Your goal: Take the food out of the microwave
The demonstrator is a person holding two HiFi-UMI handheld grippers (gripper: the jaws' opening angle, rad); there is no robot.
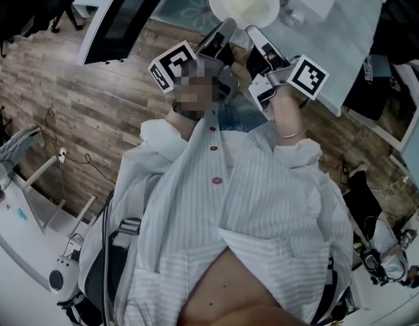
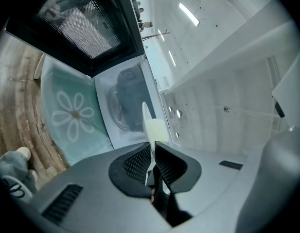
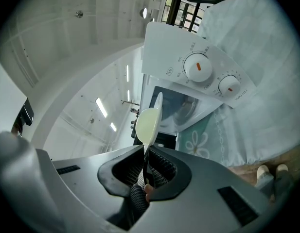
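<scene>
Seen from above, a person in a striped shirt holds a white plate out in front of the body with two hand-held grippers. The left hand-held gripper and the right hand-held gripper sit side by side on the near rim. In its own view, each gripper's jaws stand narrow and are clamped on the thin edge of the plate. Pale yellowish food lies in the plate.

The plate is in the air, outside the microwave, above a teal cloth printed with a white daisy. The microwave is white, with two knobs with orange marks on its front panel. Its dark door stands open at the left. Its cavity shows beyond the plate, with a round turntable inside. A wood-pattern floor lies below.
</scene>
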